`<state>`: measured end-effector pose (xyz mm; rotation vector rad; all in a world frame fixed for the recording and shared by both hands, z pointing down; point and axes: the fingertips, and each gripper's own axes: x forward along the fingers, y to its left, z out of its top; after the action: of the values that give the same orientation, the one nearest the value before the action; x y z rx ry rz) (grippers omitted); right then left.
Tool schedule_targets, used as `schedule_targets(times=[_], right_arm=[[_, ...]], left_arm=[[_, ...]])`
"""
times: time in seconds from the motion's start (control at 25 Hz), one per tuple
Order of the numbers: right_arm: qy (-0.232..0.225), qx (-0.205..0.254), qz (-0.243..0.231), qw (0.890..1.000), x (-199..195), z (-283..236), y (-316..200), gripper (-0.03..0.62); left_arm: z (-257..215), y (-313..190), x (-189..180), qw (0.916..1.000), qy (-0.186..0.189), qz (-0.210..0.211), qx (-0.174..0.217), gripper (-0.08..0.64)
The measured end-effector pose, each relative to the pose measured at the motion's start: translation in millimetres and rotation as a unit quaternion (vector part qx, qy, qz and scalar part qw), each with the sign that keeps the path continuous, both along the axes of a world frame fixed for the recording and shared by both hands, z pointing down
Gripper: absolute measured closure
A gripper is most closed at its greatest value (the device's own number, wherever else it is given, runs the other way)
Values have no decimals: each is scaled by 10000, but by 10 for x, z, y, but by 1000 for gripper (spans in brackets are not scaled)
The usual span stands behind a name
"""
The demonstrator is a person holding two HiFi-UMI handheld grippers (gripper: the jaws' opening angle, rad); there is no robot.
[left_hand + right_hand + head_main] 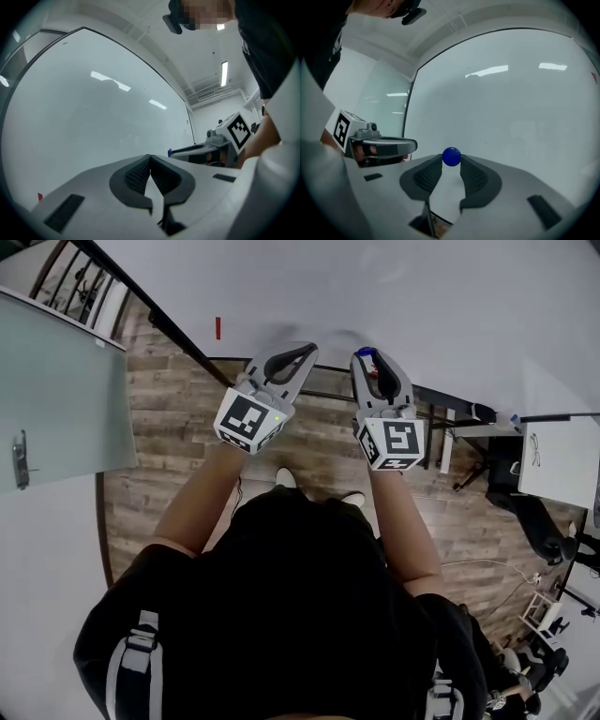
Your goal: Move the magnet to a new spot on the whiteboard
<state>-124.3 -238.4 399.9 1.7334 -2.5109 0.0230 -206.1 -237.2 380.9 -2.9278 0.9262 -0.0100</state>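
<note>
Two claws face the whiteboard (511, 103): our right claw (451, 161) pinches the blue magnet (451, 156) at its tips, and our left claw (150, 158) is closed on nothing.

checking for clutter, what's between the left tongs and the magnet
Only bare whiteboard lies between left tongs and magnet, as the right gripper view shows.
</note>
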Motion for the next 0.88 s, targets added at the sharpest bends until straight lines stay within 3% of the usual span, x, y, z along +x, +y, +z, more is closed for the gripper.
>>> schedule_targets(times=[0.36,0.88], right_arm=[[193,-74,376,9991,-185,216,-319,474],[300,-303,817,9957,-255,596,-598,474]], left_arm=[[230,-200,-139,9996,18,-284,15,555],[508,-340,-221,9995,1,-279,-112,555]])
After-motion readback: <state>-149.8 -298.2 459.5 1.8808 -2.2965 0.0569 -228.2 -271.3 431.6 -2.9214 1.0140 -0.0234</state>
